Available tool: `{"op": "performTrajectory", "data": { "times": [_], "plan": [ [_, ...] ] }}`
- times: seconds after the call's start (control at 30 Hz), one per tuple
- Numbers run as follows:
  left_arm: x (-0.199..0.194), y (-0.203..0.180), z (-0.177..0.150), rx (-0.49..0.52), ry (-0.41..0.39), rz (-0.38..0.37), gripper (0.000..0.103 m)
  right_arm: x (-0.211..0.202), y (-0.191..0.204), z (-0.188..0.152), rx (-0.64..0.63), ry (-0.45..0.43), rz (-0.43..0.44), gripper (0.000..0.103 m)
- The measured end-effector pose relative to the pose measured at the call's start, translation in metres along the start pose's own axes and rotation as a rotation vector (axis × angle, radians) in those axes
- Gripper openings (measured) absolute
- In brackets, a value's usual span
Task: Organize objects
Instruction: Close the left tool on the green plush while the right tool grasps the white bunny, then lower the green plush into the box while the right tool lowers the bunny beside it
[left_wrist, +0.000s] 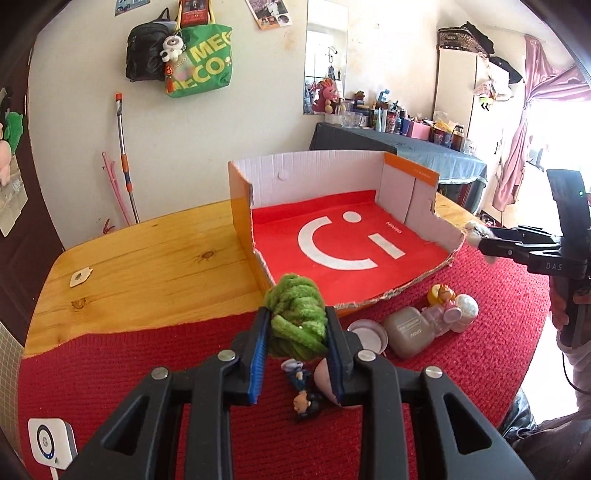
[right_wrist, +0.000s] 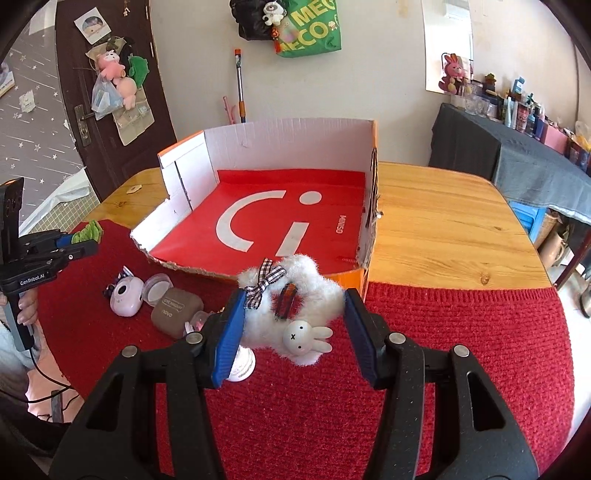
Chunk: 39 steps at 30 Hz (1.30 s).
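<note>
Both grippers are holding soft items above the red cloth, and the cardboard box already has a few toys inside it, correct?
Not quite: the box is empty, as the right wrist view shows. The left gripper holds a green scrunchie, the right gripper a white fluffy toy, above the red cloth.

My right claw (right_wrist: 293, 325) is clamped on a fluffy white scrunchie (right_wrist: 295, 295) with a checked bow and a little rabbit charm (right_wrist: 306, 338), held above the red knitted mat (right_wrist: 461, 350). Just ahead of the claw sits the cut-open cardboard box (right_wrist: 280, 144) with its red liner. Off to the claw's left, my left claw (right_wrist: 83, 240) grips a green scrunchie (right_wrist: 88, 230); nearer lie a brown case (right_wrist: 175, 310) and a pink toy camera (right_wrist: 125, 295).
</note>
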<state>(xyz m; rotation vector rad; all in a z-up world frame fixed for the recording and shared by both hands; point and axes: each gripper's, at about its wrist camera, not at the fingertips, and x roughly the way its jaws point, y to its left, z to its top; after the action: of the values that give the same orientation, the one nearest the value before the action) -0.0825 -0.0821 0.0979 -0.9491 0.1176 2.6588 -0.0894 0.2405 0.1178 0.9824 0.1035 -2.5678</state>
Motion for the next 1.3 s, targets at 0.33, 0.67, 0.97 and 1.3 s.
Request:
{"op": "performTrajectory", "data": {
  "times": [0.33, 0.67, 0.97, 1.3],
  "plan": [
    [0.050, -0.019, 0.047, 0.057, 0.090, -0.069, 0.029, 0.036, 0.002, 0.043, -0.062, 0.050, 0.005, 0.051],
    [0.114, -0.032, 0.053, 0.146, 0.286, -0.062, 0.029, 0.096, -0.006, 0.056, -0.123, 0.231, 0.003, 0.051],
    [0.149, -0.038, 0.045, 0.204, 0.391, -0.065, 0.029, 0.121, -0.006, 0.058, -0.192, 0.334, 0.000, 0.051],
    [0.149, -0.037, 0.047, 0.234, 0.403, -0.075, 0.030, 0.134, 0.005, 0.052, -0.281, 0.403, -0.008, 0.051]
  ]
}}
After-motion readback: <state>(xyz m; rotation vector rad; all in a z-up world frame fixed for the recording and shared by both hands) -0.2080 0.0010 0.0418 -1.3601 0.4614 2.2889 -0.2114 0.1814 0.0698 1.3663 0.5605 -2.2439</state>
